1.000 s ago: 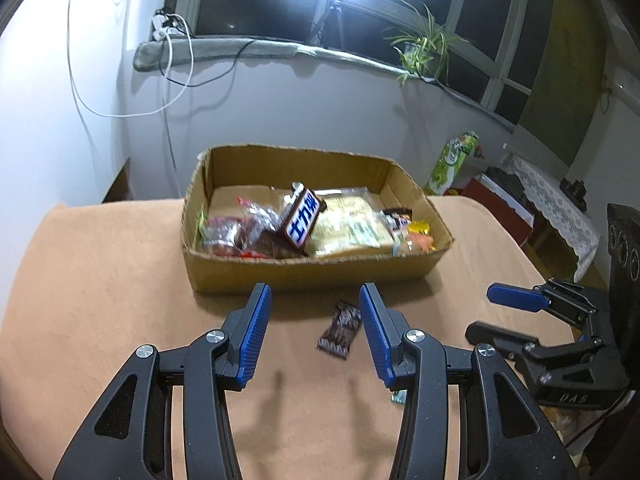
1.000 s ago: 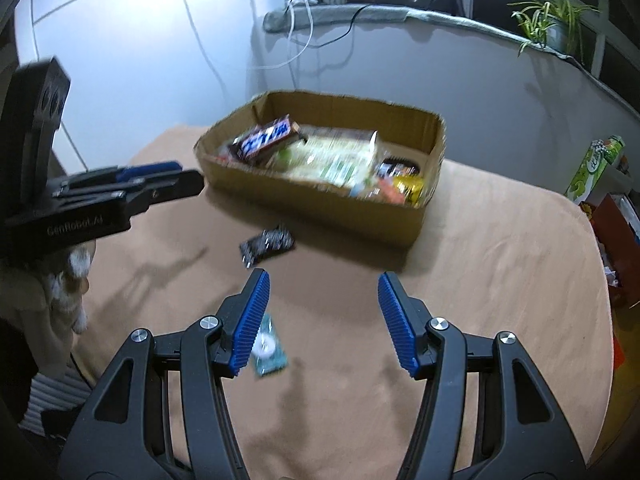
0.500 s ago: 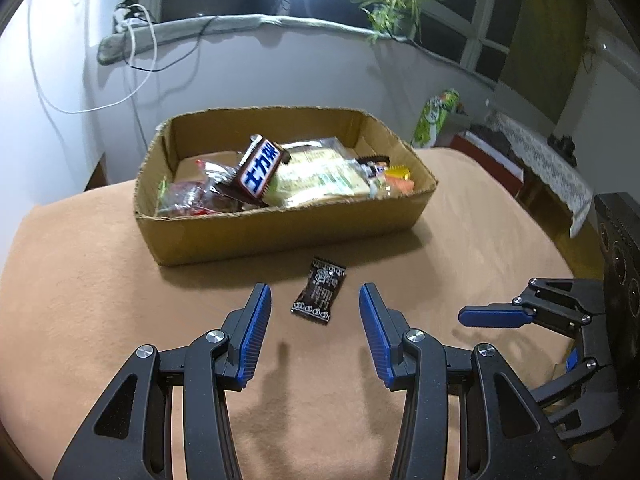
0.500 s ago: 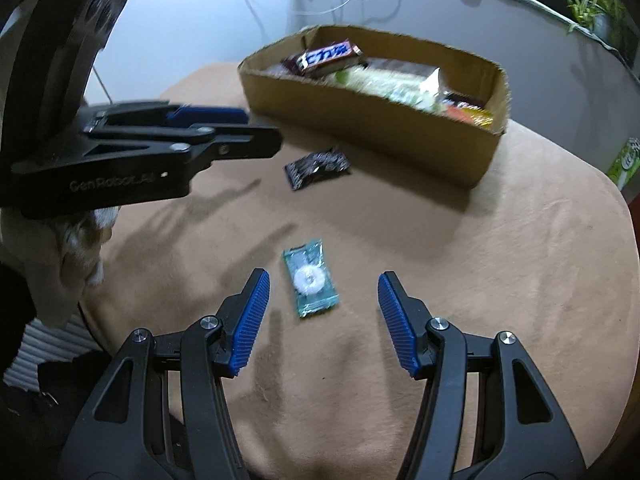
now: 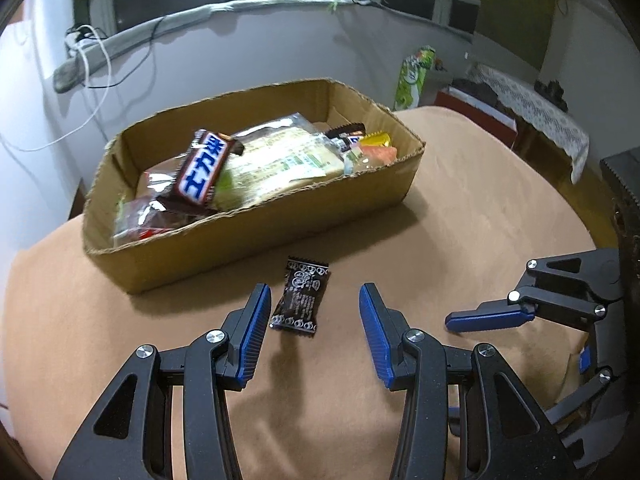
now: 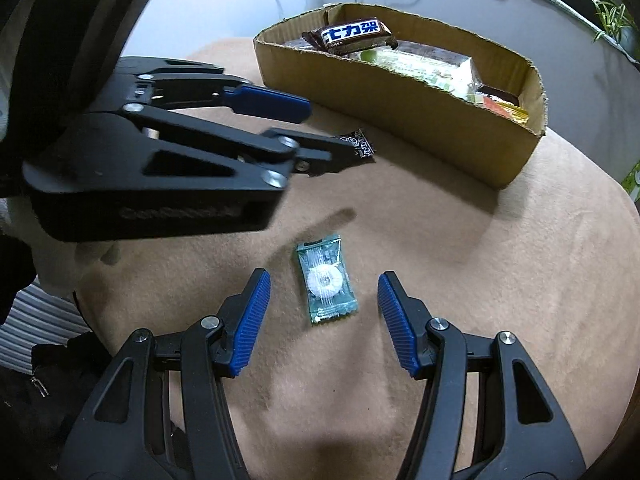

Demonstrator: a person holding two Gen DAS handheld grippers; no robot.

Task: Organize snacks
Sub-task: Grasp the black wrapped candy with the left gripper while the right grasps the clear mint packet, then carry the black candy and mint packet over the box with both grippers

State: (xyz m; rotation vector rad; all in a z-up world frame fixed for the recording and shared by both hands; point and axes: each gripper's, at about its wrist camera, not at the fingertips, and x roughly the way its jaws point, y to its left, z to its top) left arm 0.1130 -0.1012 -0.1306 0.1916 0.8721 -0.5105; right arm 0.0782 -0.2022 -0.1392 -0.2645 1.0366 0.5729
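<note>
Tan cloth table (image 5: 460, 220), box (image 5: 256, 236) already half full. Left gripper (image 5: 310, 332) gapes around the black candy (image 5: 301, 298); right gripper (image 6: 323, 320) gapes around the green mint (image 6: 326, 280). Looks like pickup next: lower, squeeze.

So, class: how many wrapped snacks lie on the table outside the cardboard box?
2. A black sweet lies near the box's front wall, between the left gripper's fingers; a green mint lies between the right gripper's fingers. Others may be hidden.
</note>
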